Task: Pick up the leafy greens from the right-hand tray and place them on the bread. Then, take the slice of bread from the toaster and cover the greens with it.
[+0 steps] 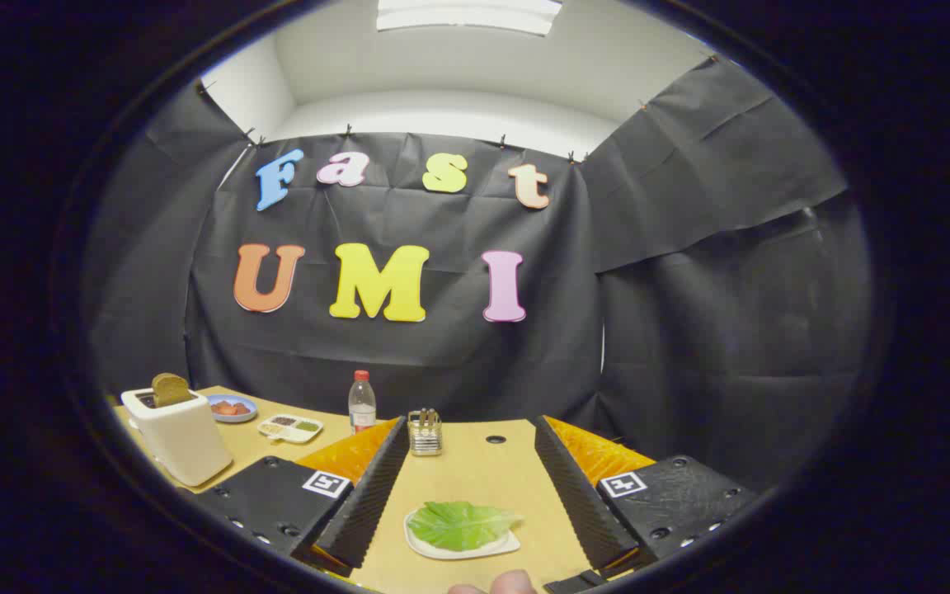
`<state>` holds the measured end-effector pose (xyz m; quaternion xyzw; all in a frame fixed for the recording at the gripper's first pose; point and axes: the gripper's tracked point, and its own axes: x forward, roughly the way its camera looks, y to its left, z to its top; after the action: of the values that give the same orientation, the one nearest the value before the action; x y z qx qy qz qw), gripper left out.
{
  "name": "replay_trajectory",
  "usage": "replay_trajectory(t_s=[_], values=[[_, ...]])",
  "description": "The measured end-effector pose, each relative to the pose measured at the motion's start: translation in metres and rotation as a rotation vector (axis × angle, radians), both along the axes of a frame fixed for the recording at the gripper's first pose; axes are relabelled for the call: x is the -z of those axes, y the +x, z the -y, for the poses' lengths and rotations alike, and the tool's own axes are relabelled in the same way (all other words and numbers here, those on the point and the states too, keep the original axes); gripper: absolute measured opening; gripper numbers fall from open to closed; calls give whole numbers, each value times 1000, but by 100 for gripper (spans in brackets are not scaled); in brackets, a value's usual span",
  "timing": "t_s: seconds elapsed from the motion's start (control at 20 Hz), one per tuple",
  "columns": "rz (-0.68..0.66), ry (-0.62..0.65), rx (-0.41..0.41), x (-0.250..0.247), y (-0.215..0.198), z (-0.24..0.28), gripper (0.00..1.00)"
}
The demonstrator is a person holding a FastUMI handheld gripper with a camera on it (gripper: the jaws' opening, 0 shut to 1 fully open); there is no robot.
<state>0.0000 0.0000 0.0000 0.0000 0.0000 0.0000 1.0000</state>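
Note:
A green lettuce leaf (465, 525) lies on a small white tray (425, 544) on the wooden table, low between my fingers and apart from both. My gripper (470, 447) is open, with nothing between its fingers. To the left, beyond the left finger, stands a cream toaster (181, 437) with a brown bread slice (169, 388) sticking up out of its slot.
Behind the toaster sits a blue plate (232, 407) with reddish food and a white divided dish (290, 427). A clear bottle with a red cap (361, 403) and a metal wire holder (425, 431) stand at the table's back. A person's fingertip (508, 582) shows just below the tray.

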Motion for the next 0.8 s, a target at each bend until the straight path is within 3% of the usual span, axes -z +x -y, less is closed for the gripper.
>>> replay_trajectory(t_s=[0.8], values=[[23,1,-21,-4,-9,-2,94]])
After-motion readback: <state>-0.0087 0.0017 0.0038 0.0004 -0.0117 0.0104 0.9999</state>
